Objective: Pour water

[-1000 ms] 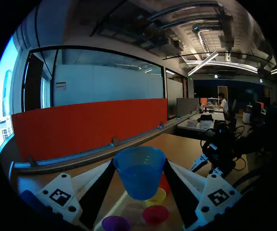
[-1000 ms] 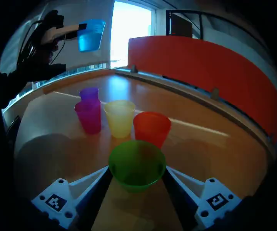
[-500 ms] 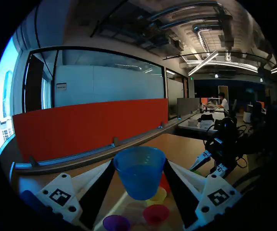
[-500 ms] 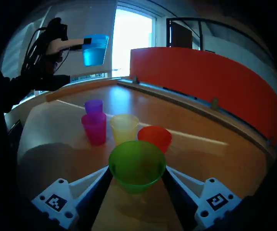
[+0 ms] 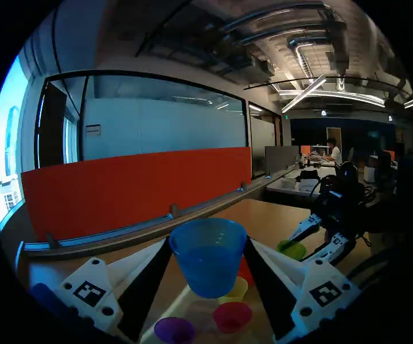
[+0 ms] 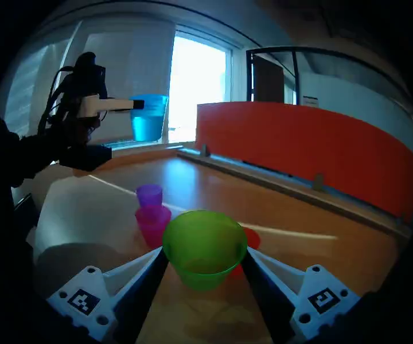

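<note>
Between the fingers of the left gripper (image 5: 207,247): a translucent blue cup (image 5: 208,265), upright, pressed from both sides just below its rim, with the water level showing through the wall at about mid-height. Held aloft, well above the wooden table (image 5: 267,215). Below the blue cup, in the left gripper view: a yellow cup (image 5: 235,289), a magenta cup (image 5: 232,316) and a purple cup (image 5: 174,330), all standing on the table, plus a sliver of a red cup (image 5: 244,273) just beside the right-hand finger.

Between the fingers of the right gripper (image 6: 205,255): a green cup (image 6: 205,243), upright, pressed from both sides; contents not discernible. Behind it, in the right gripper view: the purple, magenta and red cups, close together, the red one mostly hidden by the green cup. Upper left of the same view: the left gripper, grasped by a hand (image 6: 76,127), carrying the blue cup level and well apart from the green one. Far right of the left gripper view: the right gripper with the green cup, lower than the blue cup.

Background: an orange-red partition (image 5: 137,183) along the table's far edge, a bright window (image 6: 198,86), exposed ceiling ducts (image 5: 304,54), a seated person (image 5: 332,152) at a distant desk.
</note>
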Tool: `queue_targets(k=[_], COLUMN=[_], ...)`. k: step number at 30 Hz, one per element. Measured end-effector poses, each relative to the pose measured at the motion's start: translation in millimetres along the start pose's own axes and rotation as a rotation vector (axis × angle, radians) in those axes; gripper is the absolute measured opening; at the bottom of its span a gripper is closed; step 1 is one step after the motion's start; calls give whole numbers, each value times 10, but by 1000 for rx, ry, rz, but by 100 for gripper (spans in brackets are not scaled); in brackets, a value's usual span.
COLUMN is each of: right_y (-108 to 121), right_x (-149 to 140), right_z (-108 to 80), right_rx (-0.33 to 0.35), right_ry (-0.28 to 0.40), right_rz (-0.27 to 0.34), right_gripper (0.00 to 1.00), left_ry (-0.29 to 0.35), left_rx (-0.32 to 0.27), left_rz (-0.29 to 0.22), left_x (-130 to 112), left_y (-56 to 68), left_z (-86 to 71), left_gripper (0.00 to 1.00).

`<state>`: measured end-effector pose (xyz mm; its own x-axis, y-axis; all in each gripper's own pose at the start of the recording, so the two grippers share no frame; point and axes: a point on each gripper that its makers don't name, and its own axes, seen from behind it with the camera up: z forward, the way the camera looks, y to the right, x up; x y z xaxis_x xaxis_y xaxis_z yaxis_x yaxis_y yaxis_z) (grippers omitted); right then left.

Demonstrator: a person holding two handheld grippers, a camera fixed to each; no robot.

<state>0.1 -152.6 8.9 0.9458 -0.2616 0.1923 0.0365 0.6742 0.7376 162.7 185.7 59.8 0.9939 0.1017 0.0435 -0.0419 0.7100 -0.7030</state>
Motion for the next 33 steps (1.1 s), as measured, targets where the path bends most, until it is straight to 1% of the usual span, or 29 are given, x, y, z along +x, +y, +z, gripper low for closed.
queue_targets(k=[5,11,22,33], right_y=[-72,-101,-147,-231], right_x=[131,275,420,547], right_z=[-37,-71,-66,-73], right_rx=[8,7,11,36], right_ry=[37,83,131,185], right_rz=[-3,3,2,2], right_gripper=[90,90,90,90], left_ry=[7,9,7,6], left_rx=[-2,-6,-12,-21], left_rz=[0,-6,-6,-9], left_x=[28,21,11,3], left_y=[19,40,71,83], left_z=[-28,-47,-59,-59], left_gripper=[88,88,87,88])
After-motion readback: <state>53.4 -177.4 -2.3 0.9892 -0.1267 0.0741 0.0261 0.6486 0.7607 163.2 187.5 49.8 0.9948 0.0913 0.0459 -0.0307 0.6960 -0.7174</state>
